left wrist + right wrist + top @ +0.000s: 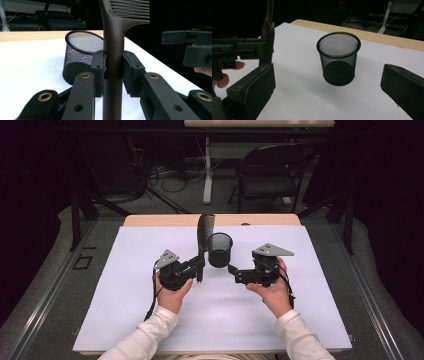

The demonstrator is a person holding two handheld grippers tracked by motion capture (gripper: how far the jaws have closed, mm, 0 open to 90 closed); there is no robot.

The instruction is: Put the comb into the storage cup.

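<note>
The room is dim, and its far part and sides fall into near black in all three views. Light from above falls on the white sheet covering the table [150, 310], which reads bright and even with a faint violet cast. Shadows are soft: a pale one lies at the foot of the mesh cup [338, 58]. In the left gripper view the comb [113, 50] is close and slightly soft, while the sheet near it glares almost pure white. The high view is grainy and low in detail, with no obvious edge bending.
</note>
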